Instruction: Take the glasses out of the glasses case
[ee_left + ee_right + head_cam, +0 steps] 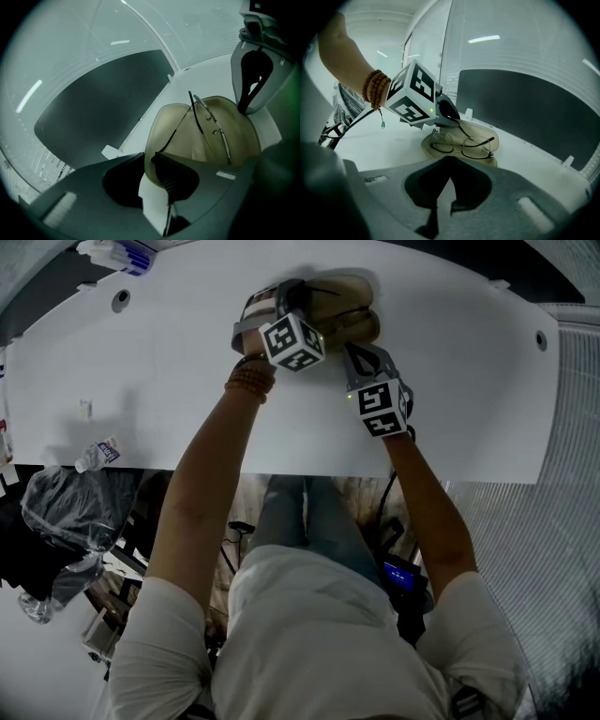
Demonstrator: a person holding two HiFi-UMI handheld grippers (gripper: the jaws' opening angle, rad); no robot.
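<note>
A tan glasses case (352, 322) lies open at the far middle of the white table (169, 381). Thin black-rimmed glasses (464, 145) rest folded inside it, one temple standing up (194, 112). My left gripper (291, 298) is at the case's left end. Its jaws straddle the end wall of the case (187, 136), one finger inside and one outside, and are shut on that wall (152, 176). My right gripper (353, 350) hangs just in front of the case (492, 140), shut with nothing in it (445, 194). It does not touch the case.
A small water bottle (97, 455) lies at the table's near left edge, above a plastic bag (61, 507) on the floor. White items (117, 254) sit at the far left corner. A dark panel (93, 103) stands behind the table. The person's legs are under the near edge.
</note>
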